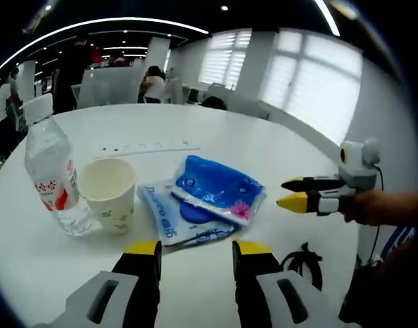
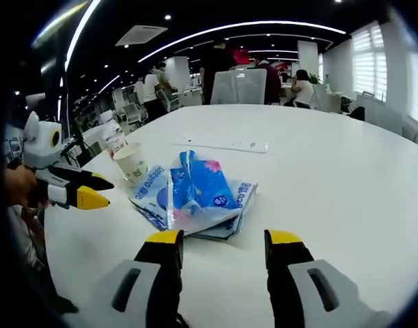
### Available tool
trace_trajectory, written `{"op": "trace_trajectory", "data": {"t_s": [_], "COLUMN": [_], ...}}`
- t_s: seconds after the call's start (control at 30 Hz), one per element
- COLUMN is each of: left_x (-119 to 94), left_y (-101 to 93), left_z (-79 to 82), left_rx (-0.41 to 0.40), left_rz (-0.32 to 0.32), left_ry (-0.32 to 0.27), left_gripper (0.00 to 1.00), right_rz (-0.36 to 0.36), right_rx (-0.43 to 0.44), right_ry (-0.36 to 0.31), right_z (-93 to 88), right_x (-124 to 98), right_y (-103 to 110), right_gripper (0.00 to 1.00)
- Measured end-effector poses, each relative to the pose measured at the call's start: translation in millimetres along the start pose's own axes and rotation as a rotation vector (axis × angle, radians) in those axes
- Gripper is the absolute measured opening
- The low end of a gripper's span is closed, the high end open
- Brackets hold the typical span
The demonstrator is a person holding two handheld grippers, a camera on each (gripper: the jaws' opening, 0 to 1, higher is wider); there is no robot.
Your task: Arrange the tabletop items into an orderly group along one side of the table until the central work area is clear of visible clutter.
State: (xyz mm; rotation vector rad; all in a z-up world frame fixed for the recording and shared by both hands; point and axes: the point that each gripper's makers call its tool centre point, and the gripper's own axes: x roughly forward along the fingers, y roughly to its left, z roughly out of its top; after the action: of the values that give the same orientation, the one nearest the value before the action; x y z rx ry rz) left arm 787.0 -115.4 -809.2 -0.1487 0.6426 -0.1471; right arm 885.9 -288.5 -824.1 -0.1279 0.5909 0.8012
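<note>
Tabletop (image 1: 277,147), white and round, spreads out ahead of both grippers in an open office. In the left gripper view, the left gripper (image 1: 194,251) rises from the bottom edge with its yellow-tipped jaws spread apart and nothing between them. Just beyond those tips lie two soft packets, one on top of the other: a blue packet (image 1: 219,188) rests tilted across a white packet with blue print (image 1: 164,219). To the left of the jaws, touching or nearly touching the white packet, stands an upright paper cup (image 1: 110,191), open and seemingly empty. Just left of the cup stands a clear plastic water bottle (image 1: 53,179) with a red and white label. Farther ahead lies a long white power strip (image 1: 144,147).

The right gripper (image 1: 296,192) enters this view from the right, held by a hand (image 1: 380,205), its two pointed jaws parted a little and holding nothing, off to the right of the packets.

In the right gripper view, the right gripper (image 2: 225,240) also shows spread jaws, empty, with the blue packet (image 2: 199,181) and white packet (image 2: 151,191) straight ahead of them. The cup (image 2: 132,162) and bottle (image 2: 113,140) stand beyond and left. The left gripper (image 2: 100,191) comes in from the left, jaws slightly apart.
</note>
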Motion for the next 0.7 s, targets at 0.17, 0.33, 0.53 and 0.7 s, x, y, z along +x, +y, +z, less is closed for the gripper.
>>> {"op": "trace_trajectory", "data": {"t_s": [0.17,0.33,0.53,0.7], "left_x": [-25,-44,-60,-72], "left_y": [-2.5,-5.4,-0.3,2.3], "left_z": [2.2,6.9,9.2,12.3], "left_rx": [0.032,0.049,0.069,0.081], "left_rz": [-0.011,-0.027,-0.033,-0.036], "left_ry": [-0.023,-0.051,-0.065,-0.069], "left_gripper": [0.5,0.57,0.64,0.72], "right_rz": [0.022,0.062,0.093,0.116], "right_rx": [-0.028,-0.048,-0.087,-0.138], "right_ry": [-0.019,-0.046,-0.051,-0.056], "right_z": [10.4,30.1,46.5,61.7], "right_x": [-7,-14,-13,-11], "right_y": [5,16,26,33], "right_gripper": [0.54,0.67,0.74,0.76]}}
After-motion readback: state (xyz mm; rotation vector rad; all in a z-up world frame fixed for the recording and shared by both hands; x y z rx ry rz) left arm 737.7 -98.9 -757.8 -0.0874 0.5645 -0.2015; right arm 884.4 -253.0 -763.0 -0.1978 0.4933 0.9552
